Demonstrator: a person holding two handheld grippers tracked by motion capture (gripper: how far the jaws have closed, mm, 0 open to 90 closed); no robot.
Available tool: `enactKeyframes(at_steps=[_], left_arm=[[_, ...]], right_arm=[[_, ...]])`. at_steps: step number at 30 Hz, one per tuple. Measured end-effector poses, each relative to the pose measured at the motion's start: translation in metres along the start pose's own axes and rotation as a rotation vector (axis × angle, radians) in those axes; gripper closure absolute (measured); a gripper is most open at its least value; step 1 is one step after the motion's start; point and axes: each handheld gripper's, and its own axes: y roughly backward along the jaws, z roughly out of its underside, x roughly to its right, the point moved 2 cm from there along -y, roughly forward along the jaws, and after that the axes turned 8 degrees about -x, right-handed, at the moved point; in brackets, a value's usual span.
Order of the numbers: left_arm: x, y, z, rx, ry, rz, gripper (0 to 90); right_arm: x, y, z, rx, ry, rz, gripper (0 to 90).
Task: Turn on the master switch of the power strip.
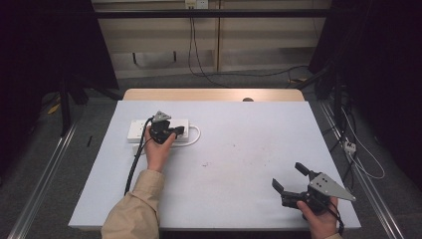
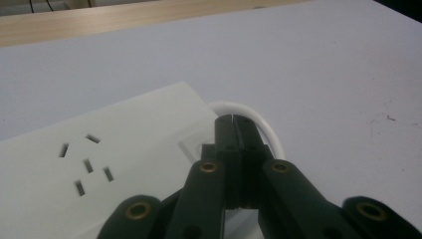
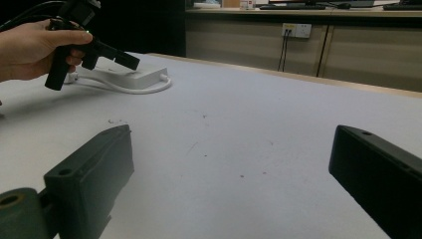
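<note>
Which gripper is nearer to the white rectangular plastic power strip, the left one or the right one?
Left. The left gripper, jaws shut, is above the end of the white rectangular plastic power strip where its cable leaves. The right gripper, jaws open, is far away at the table's near right corner.

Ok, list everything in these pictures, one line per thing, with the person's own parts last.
power strip: one, white, far left part of the table, under the left gripper.
cord: one, white, looping from the power strip's right end.
table: one, white top with a wooden strip along the far edge.
wall socket: one, white, on the wall beyond the table, with dark cables plugged in.
left gripper: one, black, jaws shut with nothing between them, over the strip's right end.
right gripper: one, black, jaws open and empty, near right corner of the table.
sleeve: one, beige, left forearm.
</note>
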Motion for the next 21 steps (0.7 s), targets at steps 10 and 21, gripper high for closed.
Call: enactKeyframes(at_steps=[10,21], left_arm=[[-0.0006,0.0000,-0.0019,0.003,0.001,-0.014,90.0],[-0.0002,-0.0018,-0.0013,0.002,0.002,-0.020,90.0]], right_arm=[[0.0001,0.0003,0.0000,0.000,0.000,0.002,3.3],[-0.0002,0.0002,-0.0003,0.001,0.000,0.000,3.4]])
